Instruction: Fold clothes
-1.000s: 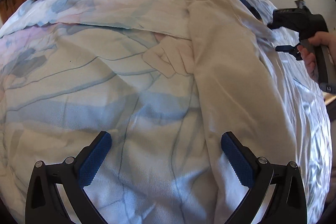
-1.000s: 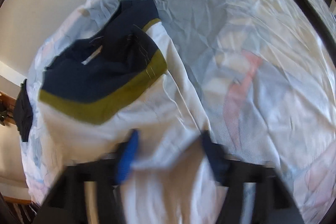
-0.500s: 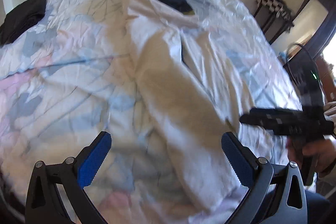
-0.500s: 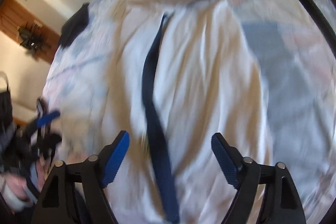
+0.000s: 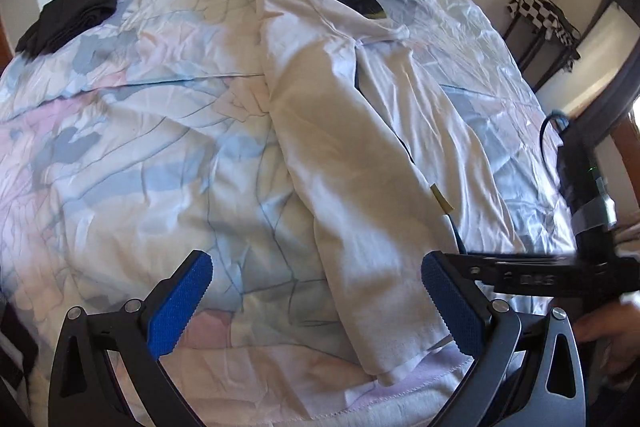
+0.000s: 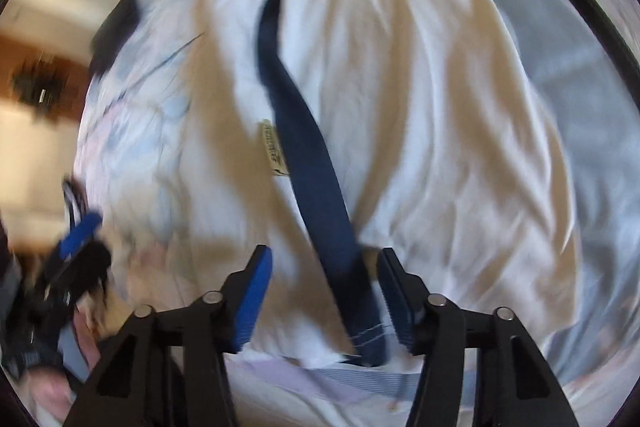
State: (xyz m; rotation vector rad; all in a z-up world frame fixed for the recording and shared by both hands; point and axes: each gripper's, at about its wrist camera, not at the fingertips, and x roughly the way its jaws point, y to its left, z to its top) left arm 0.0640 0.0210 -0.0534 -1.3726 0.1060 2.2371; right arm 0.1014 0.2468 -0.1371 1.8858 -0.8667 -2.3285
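A wide bed [image 5: 132, 155] under a crumpled pastel sheet carries a white garment [image 5: 360, 163] with a navy stripe [image 6: 316, 187], lying lengthwise in a long narrowed strip near the right side, so I'd judge the folding begun but the crosswise folds all left to do. A dark bundle of clothing [image 5: 68, 17] sits at the far left corner, no basket or container shows, and both the left tongs [image 5: 316, 303] and the right tongs [image 6: 324, 291] hang released over the garment's near hem, grasping nothing.

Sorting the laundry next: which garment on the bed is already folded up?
The black garment at the bed's far left corner, a compact bundle; the white shirt lies spread lengthwise.
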